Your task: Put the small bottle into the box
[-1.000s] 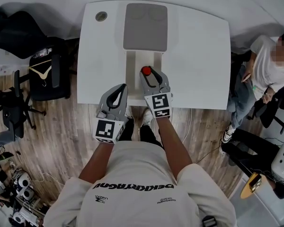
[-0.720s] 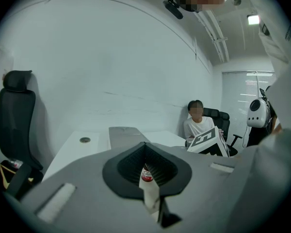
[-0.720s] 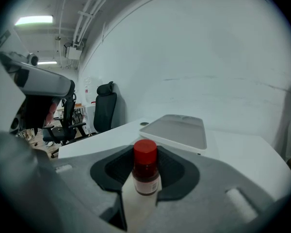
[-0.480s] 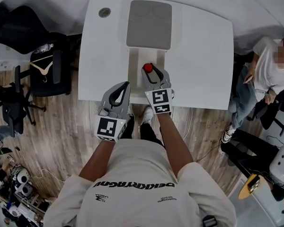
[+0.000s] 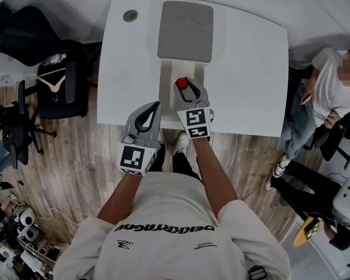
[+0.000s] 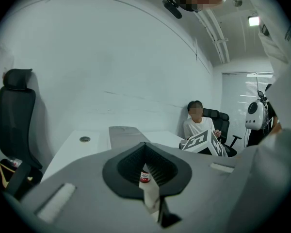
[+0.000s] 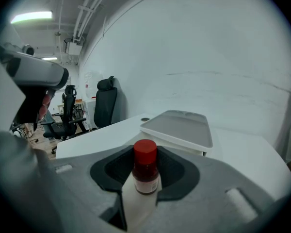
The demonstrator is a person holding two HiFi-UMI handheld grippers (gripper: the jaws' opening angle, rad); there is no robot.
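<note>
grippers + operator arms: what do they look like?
left gripper and right gripper: grey bodies, black ribbed pads inside, a white cube with black square markers on each. No cables visible. Operator wears an off-white short-sleeved T-shirt with dark print.

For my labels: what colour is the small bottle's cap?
Red. The cap shows best in the right gripper view.

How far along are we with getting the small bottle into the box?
Done: the right gripper has the small bottle clamped, red cap up. In hand: it hangs over the white box. Left: lower it in and release. The left gripper is shut and empty, near the table edge.
</note>
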